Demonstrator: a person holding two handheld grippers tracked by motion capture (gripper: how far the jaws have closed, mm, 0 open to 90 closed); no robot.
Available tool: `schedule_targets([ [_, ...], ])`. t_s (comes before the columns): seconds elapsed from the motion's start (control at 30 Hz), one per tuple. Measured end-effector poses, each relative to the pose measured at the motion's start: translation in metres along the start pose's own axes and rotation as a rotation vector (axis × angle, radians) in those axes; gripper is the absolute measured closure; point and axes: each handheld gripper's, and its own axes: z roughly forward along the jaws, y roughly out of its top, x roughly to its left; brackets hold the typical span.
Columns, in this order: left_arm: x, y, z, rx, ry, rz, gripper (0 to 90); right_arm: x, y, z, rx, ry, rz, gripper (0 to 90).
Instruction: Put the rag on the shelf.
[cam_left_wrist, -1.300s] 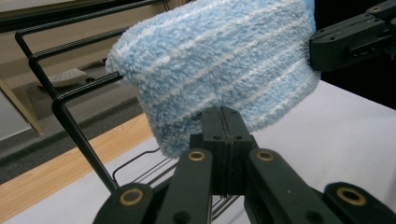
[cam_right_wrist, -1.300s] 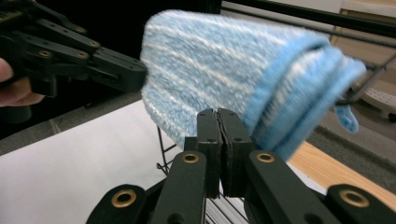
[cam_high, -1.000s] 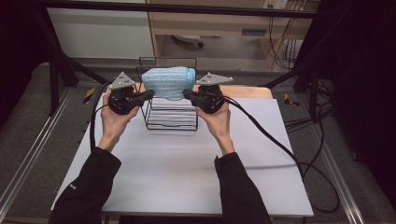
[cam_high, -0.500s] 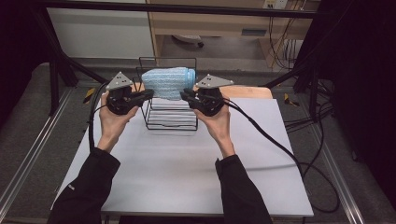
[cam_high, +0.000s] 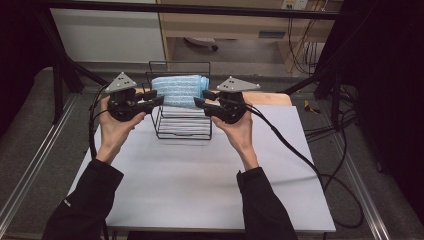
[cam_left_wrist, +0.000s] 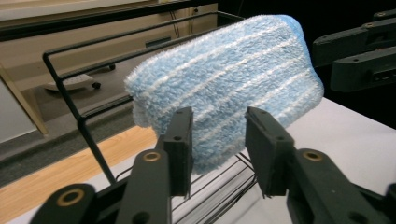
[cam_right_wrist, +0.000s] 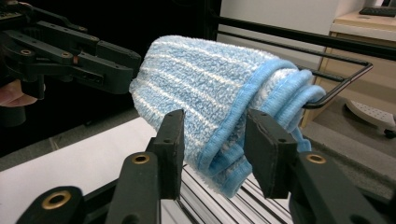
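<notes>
Folded towel (cam_high: 179, 90), pale blue terry with white stripes and stitched blue hem; judged light, soft, floppy, non-slip, best gripped at both folded ends. Location: draped over top rail of black wire rack (cam_high: 183, 131) on white table (cam_high: 200, 185). Left gripper (cam_high: 154, 98) and right gripper (cam_high: 204, 101): jaws just been opening, now partly apart at the towel's ends, pads not pressing.

One folded blue towel (cam_high: 179, 90) and one black wire rack (cam_high: 183, 125) sit on one surface (cam_high: 200, 185). Two hand-held grippers: one left hand-held gripper (cam_high: 150, 99) at 9 o'clock of the rack, one right hand-held gripper (cam_high: 204, 99) at 3 o'clock.
</notes>
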Motion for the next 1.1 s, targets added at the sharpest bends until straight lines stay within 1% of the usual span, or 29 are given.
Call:
schedule_targets([
  [0.03, 0.000, 0.001, -0.001, -0.002, 0.006, 0.004, 60.1, 0.000, 0.001, -0.001, -0.003, 0.002, 0.003, 56.9],
  [0.2, 0.002, 0.004, -0.006, -0.008, 0.019, 0.001, 53.8, -0.002, 0.004, -0.006, -0.014, 0.008, 0.015, 49.7],
  [0.37, 0.002, 0.006, -0.008, -0.017, 0.029, 0.004, 49.8, -0.003, 0.007, -0.010, -0.023, 0.011, 0.031, 43.9],
  [0.43, 0.002, 0.007, -0.009, -0.020, 0.033, 0.006, 48.4, -0.004, 0.008, -0.011, -0.027, 0.012, 0.033, 42.3],
  [0.5, 0.003, 0.008, -0.010, -0.025, 0.035, 0.003, 46.6, -0.003, 0.009, -0.012, -0.017, 0.008, 0.026, 39.9],
  [0.57, 0.003, 0.008, -0.012, -0.029, 0.036, 0.001, 44.6, -0.002, 0.011, -0.013, -0.014, 0.006, 0.015, 36.5],
  [0.63, 0.004, 0.006, -0.014, -0.025, 0.036, -0.003, 41.6, -0.001, 0.012, -0.015, -0.021, 0.015, 0.020, 32.3],
  [0.7, 0.004, 0.004, -0.017, -0.020, 0.038, -0.001, 38.1, -0.002, 0.013, -0.017, -0.021, 0.013, 0.032, 26.2],
  [0.8, 0.005, -0.003, -0.022, -0.018, 0.034, -0.004, 32.8, -0.003, 0.012, -0.022, -0.003, -0.011, 0.025, 19.6],
  [0.93, 0.006, -0.015, -0.028, -0.005, 0.036, -0.005, 27.1, -0.007, 0.004, -0.030, 0.042, -0.029, 0.023, 13.4],
  [1.0, 0.007, -0.022, -0.031, 0.007, 0.036, -0.009, 23.6, -0.010, -0.001, -0.035, 0.048, -0.025, 0.033, 11.8],
  [1.1, 0.007, -0.034, -0.033, 0.019, 0.038, -0.014, 18.0, -0.014, -0.012, -0.045, 0.064, -0.033, 0.044, 8.8],
])
